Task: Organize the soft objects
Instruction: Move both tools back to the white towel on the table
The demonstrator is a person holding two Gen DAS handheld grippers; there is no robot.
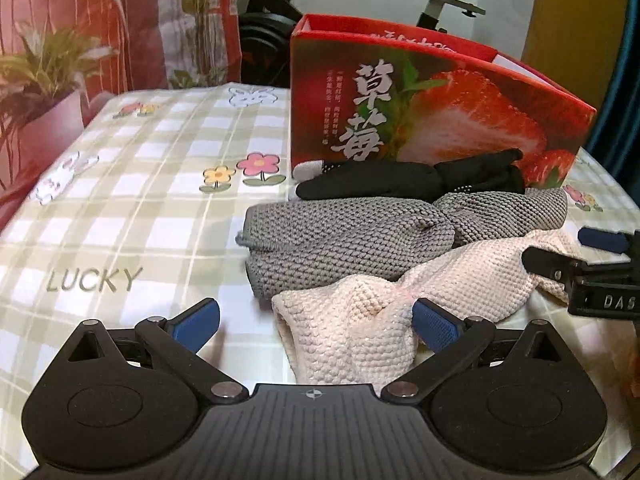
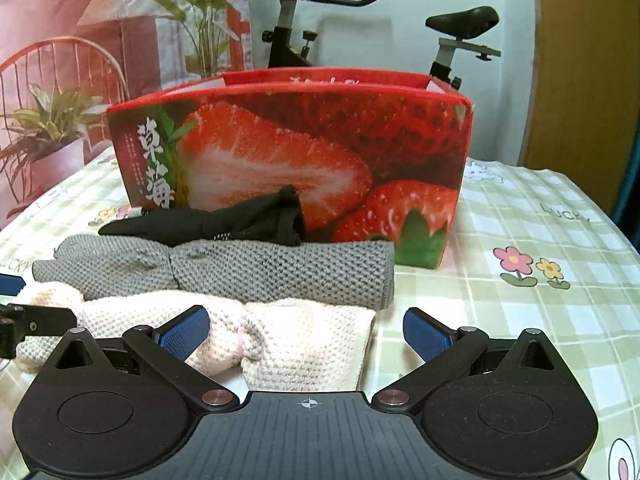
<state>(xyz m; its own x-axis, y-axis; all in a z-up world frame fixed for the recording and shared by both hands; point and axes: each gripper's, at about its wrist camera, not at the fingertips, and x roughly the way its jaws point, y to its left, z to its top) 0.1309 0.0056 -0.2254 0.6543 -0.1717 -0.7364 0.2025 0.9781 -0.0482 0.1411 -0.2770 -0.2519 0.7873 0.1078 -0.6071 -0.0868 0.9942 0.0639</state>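
Lying in three rows on a checked tablecloth (image 1: pixel 132 184) printed with flowers, rabbits and the word LUCKY are the soft things. In the left wrist view a pink knitted cloth (image 1: pixel 360 332) sits nearest, at about 6 o'clock. A grey knitted cloth (image 1: pixel 344 244) lies just behind it toward 12 o'clock, and the two look to be touching. A black cloth (image 1: pixel 384 180), knotted or bunched in the middle, lies behind the grey one, right against the foot of a red strawberry box (image 1: pixel 460 92). The box stands upright with its top open.

The left gripper (image 1: pixel 316 322) has its jaws spread wide. One blue pad (image 1: pixel 436 326) presses against the near end of the pink cloth, and the other pad hangs over bare tablecloth at 9 o'clock; nothing is clamped.

In the right wrist view the right gripper (image 2: pixel 306 330) is likewise spread wide. Its left pad (image 2: pixel 184 334) overlaps the pink cloth (image 2: pixel 312 340), while the right one sits over the tablecloth (image 2: pixel 520 216) at 3 o'clock, clear of the cloth's edge. The grey cloth (image 2: pixel 280 272) and black cloth (image 2: pixel 224 220) run crosswise beyond, with the box (image 2: pixel 304 148) behind them.

Each gripper's tip shows at the edge of the other's view. An exercise bike (image 2: pixel 460 36) stands behind the table at 12 o'clock.
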